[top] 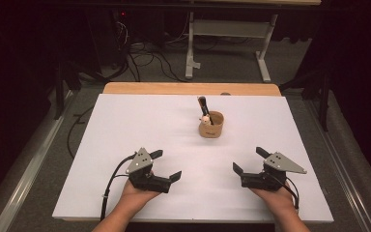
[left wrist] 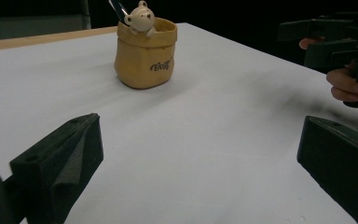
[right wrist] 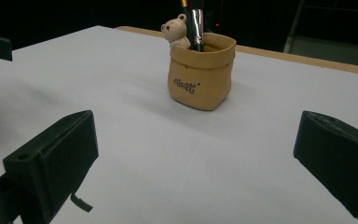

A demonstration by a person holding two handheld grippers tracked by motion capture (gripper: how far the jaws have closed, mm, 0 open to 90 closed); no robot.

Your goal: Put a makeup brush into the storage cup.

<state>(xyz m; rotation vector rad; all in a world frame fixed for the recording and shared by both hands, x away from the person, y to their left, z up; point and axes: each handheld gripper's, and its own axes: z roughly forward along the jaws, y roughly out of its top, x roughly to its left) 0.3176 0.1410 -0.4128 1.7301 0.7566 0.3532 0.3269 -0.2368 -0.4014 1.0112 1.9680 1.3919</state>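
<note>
Both hands rest low at the near edge of the white table (top: 125, 121), forearms coming in from below and angled slightly inward. The left gripper (top: 165, 166) lies on the person's left with its jaws spread wide apart and nothing between them, pointing toward the table's middle. The right gripper (top: 249, 161) mirrors it on the other side, jaws likewise wide apart and empty. Between and beyond them, toward the far side of the table, stands a tan bag-shaped holder (top: 211, 124), upright, well apart from both grippers. A small bear figure (top: 205, 119) sits on its rim, and a dark-handled brush (top: 203, 104) with a metal ferrule stands inside it, leaning slightly.
</note>
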